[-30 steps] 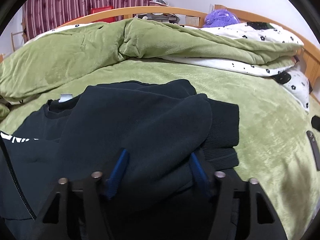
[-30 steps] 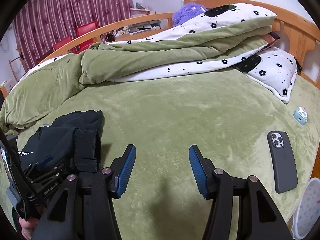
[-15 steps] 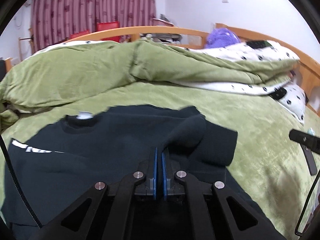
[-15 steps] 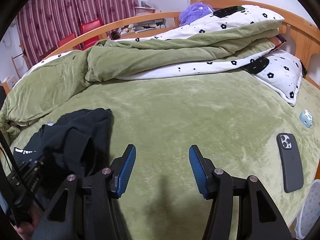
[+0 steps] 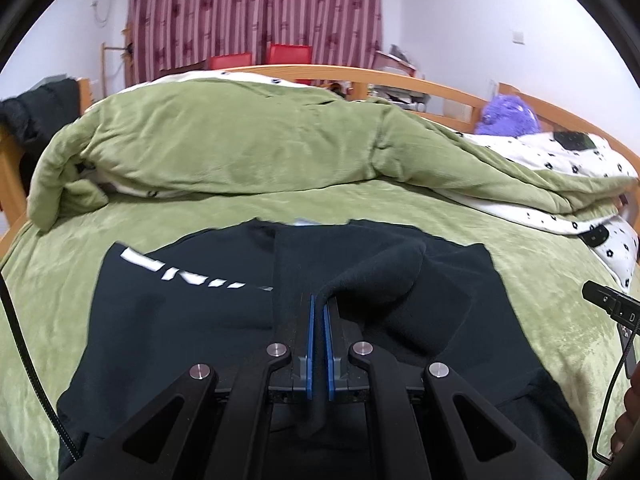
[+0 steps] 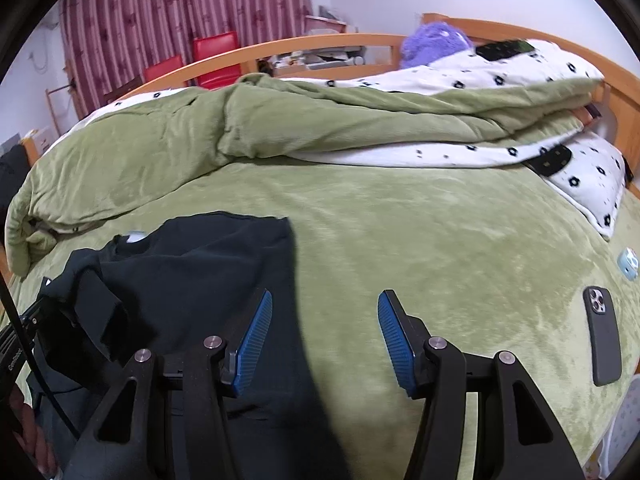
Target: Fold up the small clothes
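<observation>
A black sweatshirt (image 5: 168, 320) with white lettering lies spread on the green bed cover (image 5: 520, 256). My left gripper (image 5: 319, 300) is shut on a fold of its sleeve (image 5: 384, 276), which rises from between the blue pads and hangs raised over the garment. In the right wrist view the same sweatshirt (image 6: 208, 264) lies at the lower left, with the lifted sleeve (image 6: 96, 312) near the left edge. My right gripper (image 6: 325, 312) stands open just above the bed. Its left finger is over the garment's right edge. Only bed cover and that edge lie between its pads.
A folded green and white duvet (image 6: 320, 128) lies across the back of the bed, with a flowered pillow (image 6: 592, 184) at the right. A dark phone (image 6: 602, 340) and a small blue case (image 6: 628, 264) lie on the bed's right side. A wooden bed frame (image 6: 320, 46) rings the bed.
My left gripper closed on the sleeve fabric, then lifted and drew back, so the lettering now shows. My right gripper, still open, moved left until its left finger came over the garment's edge.
</observation>
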`<move>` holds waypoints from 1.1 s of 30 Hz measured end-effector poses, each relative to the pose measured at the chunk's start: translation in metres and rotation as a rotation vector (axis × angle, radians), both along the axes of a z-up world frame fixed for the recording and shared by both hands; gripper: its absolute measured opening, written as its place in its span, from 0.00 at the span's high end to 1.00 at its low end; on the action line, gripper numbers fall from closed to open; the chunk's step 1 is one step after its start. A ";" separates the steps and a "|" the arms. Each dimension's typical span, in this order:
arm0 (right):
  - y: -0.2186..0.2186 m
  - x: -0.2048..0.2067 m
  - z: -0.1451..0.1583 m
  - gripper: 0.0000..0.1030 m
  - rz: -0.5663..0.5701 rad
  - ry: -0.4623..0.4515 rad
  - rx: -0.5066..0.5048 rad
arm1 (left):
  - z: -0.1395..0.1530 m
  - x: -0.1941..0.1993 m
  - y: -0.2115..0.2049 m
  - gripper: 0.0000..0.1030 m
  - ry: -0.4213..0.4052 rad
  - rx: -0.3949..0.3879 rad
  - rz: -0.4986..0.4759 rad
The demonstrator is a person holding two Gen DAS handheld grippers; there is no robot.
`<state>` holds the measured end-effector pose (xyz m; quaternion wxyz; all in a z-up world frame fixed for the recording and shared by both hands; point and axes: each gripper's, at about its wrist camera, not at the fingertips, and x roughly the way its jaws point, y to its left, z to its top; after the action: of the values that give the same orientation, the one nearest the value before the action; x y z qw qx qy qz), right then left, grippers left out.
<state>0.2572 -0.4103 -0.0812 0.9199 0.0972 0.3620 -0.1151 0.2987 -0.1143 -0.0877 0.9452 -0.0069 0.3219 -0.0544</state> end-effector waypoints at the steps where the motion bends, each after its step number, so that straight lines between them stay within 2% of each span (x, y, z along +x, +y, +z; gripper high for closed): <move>1: 0.004 0.002 0.000 0.47 0.008 0.001 0.002 | -0.002 -0.002 0.006 0.95 0.005 -0.006 0.007; 4: 0.025 0.010 -0.003 0.47 0.044 0.014 -0.020 | -0.006 -0.002 0.029 0.95 0.024 -0.025 0.025; 7: 0.044 0.013 -0.010 0.47 0.085 0.033 -0.090 | -0.012 -0.002 0.050 0.92 0.049 -0.050 0.041; 10: 0.048 0.016 -0.014 0.47 0.097 0.046 -0.086 | -0.019 -0.002 0.066 0.92 0.091 -0.070 0.058; 13: 0.048 0.018 -0.019 0.47 0.105 0.059 -0.075 | -0.020 -0.005 0.077 0.92 0.104 -0.053 0.103; 19: 0.044 0.019 -0.020 0.47 0.098 0.065 -0.059 | -0.012 -0.017 0.094 0.76 0.090 -0.080 0.123; 22: 0.043 0.017 -0.019 0.47 0.095 0.060 -0.050 | -0.010 -0.020 0.086 0.62 0.089 -0.090 0.096; 24: 0.042 0.016 -0.018 0.47 0.092 0.057 -0.047 | -0.008 -0.023 0.072 0.42 0.074 -0.084 0.062; 25: 0.041 0.016 -0.019 0.47 0.089 0.058 -0.050 | -0.008 -0.024 0.066 0.39 0.058 -0.079 0.048; 29: 0.033 0.016 -0.019 0.47 0.071 0.059 -0.054 | -0.011 -0.023 0.030 0.38 0.047 -0.038 -0.014; 33: 0.020 0.015 -0.018 0.47 0.059 0.054 -0.020 | -0.023 -0.017 -0.002 0.38 0.080 -0.042 -0.063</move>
<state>0.2726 -0.3898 -0.0992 0.9139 0.0741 0.3880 -0.0939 0.2815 -0.1167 -0.1104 0.9290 -0.0186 0.3584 -0.0907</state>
